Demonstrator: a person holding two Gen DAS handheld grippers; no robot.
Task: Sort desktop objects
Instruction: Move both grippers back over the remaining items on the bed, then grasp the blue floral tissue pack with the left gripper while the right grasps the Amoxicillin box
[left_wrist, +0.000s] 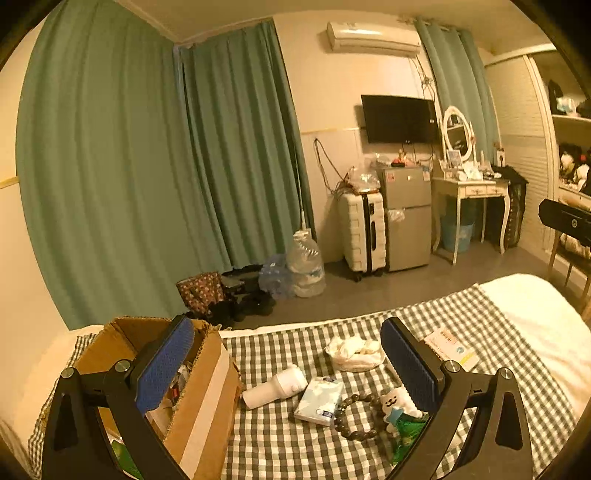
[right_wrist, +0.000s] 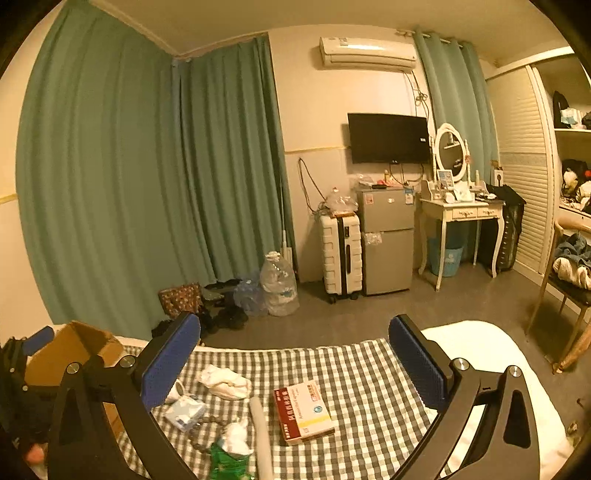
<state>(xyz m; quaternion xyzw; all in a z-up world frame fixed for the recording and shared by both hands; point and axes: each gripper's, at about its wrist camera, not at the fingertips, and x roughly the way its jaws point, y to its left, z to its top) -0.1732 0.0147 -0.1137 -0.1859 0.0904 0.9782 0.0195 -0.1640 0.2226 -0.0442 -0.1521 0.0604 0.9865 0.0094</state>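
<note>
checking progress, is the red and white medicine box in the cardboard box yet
No, the medicine box lies on the checkered cloth, apart from the cardboard box.

Both handheld grippers hang level and forward-facing, their blue-padded fingers spread wide with nothing between them. The left gripper (left_wrist: 288, 365) shows its two pads (left_wrist: 166, 365) angled outward in a V, while the right gripper (right_wrist: 295, 363) matches it, pads (right_wrist: 417, 365) apart and touching nothing.
</note>
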